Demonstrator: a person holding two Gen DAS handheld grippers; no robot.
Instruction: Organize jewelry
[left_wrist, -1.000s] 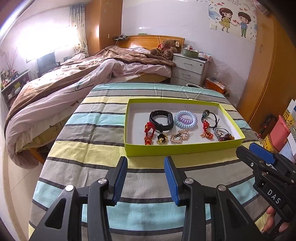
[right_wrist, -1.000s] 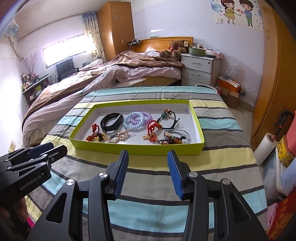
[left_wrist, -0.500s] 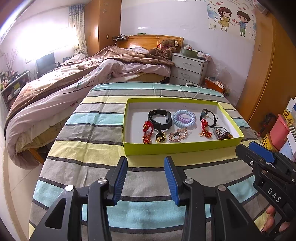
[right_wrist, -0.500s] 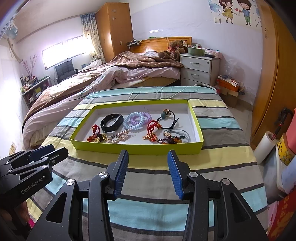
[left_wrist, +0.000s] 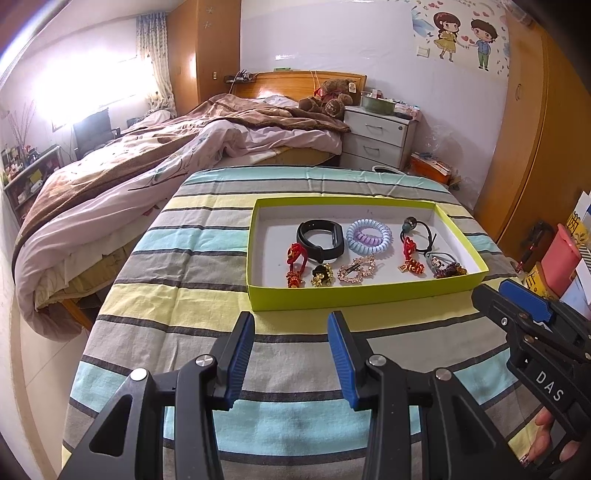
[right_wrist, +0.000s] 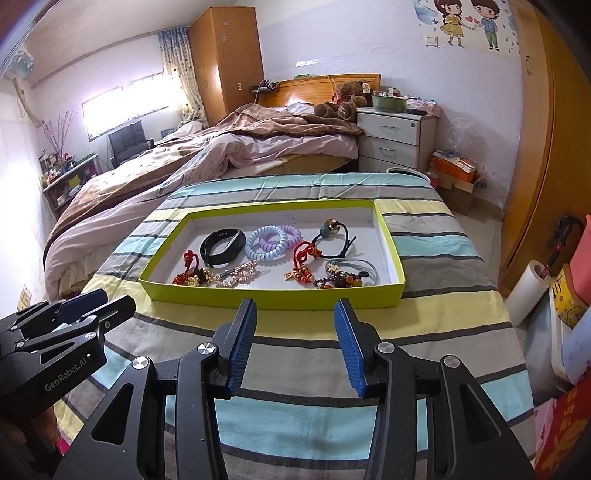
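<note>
A lime-green shallow box (left_wrist: 347, 295) (right_wrist: 273, 298) sits on the striped table. Inside lie a black band (left_wrist: 320, 239) (right_wrist: 221, 246), coiled blue and purple hair ties (left_wrist: 369, 235) (right_wrist: 266, 240), red knot charms (left_wrist: 296, 263) (right_wrist: 303, 258), a sparkly clip (left_wrist: 356, 267), a black beaded hair tie (left_wrist: 419, 229) and a beaded bracelet (left_wrist: 448, 271). My left gripper (left_wrist: 291, 325) is open and empty, short of the box's near wall. My right gripper (right_wrist: 294, 314) is open and empty, also just short of the near wall; it shows at the right in the left wrist view (left_wrist: 517, 306).
The table's striped cloth (left_wrist: 177, 295) stretches left of the box. An unmade bed (left_wrist: 155, 166) lies behind left, a white nightstand (left_wrist: 380, 136) behind. A pink container (left_wrist: 561, 258) and clutter sit at the right edge. A paper roll (right_wrist: 528, 288) stands right of the table.
Both grippers have drawn back slightly from the box, so it looks a little smaller and farther. Both stay open. Nothing in the box moved.
</note>
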